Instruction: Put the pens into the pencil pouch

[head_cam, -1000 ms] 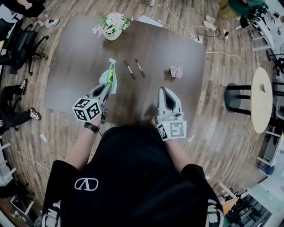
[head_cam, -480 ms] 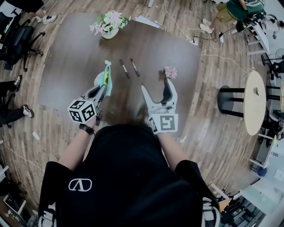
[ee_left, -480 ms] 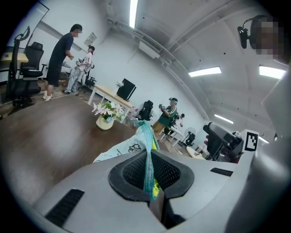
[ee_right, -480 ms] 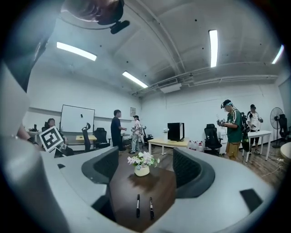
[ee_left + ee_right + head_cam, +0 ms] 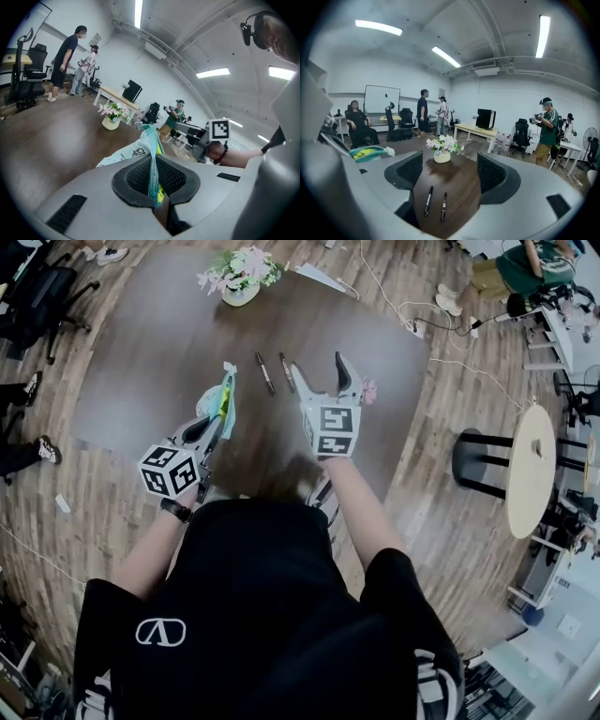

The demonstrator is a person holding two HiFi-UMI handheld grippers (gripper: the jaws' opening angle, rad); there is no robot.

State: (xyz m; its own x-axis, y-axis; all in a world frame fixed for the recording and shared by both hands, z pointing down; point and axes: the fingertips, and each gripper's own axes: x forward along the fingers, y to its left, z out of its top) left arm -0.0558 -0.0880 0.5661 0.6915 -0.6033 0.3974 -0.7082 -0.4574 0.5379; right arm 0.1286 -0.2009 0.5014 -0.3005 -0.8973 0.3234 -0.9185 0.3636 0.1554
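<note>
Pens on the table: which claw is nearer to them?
Right. The right claw, open, sits just beside the pens; the left claw, gripping the pouch, is farther back.

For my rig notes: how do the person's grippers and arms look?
The left gripper and right gripper are light grey, with black ribbed pads and black-and-white marker cubes. The person wears a black short-sleeved shirt, a dark left wristband and a beaded right bracelet.

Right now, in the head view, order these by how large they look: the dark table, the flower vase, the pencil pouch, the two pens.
1. dark table
2. flower vase with blooms
3. pencil pouch, seemingly held off the table, so less sure
4. left pen and right pen: alike, tied
</note>
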